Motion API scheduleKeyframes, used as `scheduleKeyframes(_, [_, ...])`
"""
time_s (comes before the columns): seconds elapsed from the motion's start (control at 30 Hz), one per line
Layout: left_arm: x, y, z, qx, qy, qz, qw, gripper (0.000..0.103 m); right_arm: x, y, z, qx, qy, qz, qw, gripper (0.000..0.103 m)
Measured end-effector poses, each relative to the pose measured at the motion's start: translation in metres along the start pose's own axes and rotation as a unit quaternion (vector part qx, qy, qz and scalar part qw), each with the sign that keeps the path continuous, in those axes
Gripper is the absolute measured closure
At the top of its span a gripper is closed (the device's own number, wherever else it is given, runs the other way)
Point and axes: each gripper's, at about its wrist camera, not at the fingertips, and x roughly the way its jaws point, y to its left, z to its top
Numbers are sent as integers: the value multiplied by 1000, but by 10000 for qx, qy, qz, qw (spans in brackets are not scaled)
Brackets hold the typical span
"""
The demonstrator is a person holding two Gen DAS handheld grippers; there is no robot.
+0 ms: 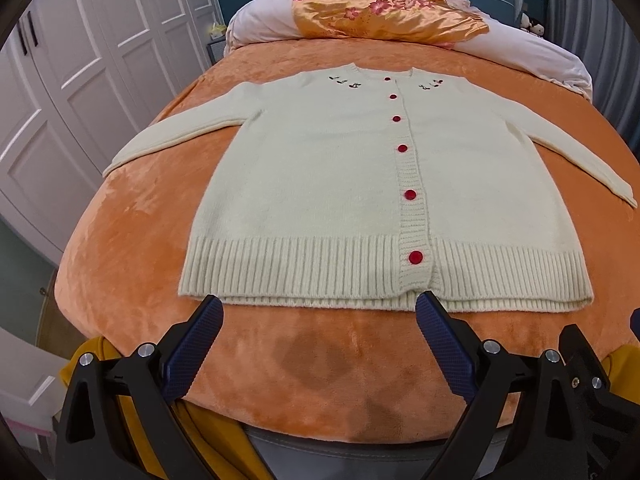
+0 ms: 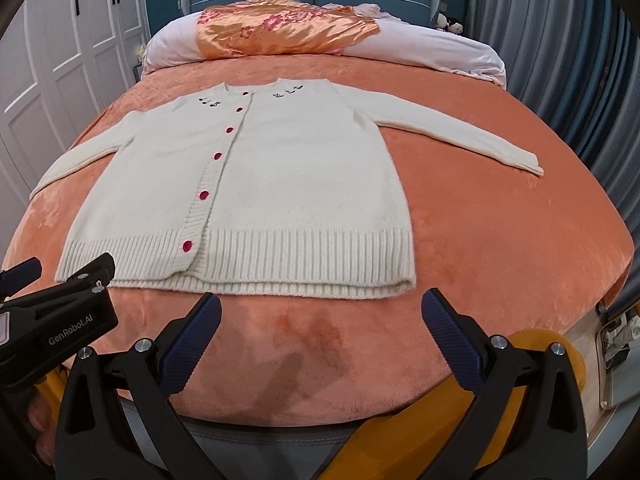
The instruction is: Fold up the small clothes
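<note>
A cream knit cardigan point(image 1: 320, 184) with red buttons lies flat, face up and buttoned, on the orange bed cover, both sleeves spread out to the sides. It also shows in the right wrist view point(image 2: 280, 184). My left gripper point(image 1: 318, 308) is open and empty, its fingertips just short of the ribbed hem, near the hem's left half. My right gripper point(image 2: 320, 308) is open and empty, just short of the hem's right half. The left gripper's body point(image 2: 60, 312) shows at the left of the right wrist view.
The orange plush bed cover point(image 1: 132, 248) fills both views. An orange satin flowered quilt point(image 1: 380, 12) and white pillows point(image 1: 532, 52) lie at the head. White wardrobe doors point(image 1: 80, 60) stand left, a grey curtain point(image 2: 560, 60) right. Yellow fabric point(image 2: 532, 360) hangs below the bed's near edge.
</note>
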Motion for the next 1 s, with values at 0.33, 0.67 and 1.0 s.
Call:
scheduleKeyframes(0.33, [0, 1, -2, 27, 28, -13, 10000, 9, 1, 6, -2, -45, 29, 37, 10000, 5])
scheduleKeyframes(0.67, [1, 0, -3, 45, 27, 5, 10000, 9, 2, 5, -2, -13, 54, 41, 10000, 5])
scheduleKeyframes(1.0, [4, 3, -3, 16, 69, -30, 10000, 9, 6, 5, -1, -46, 78, 58, 9999, 5])
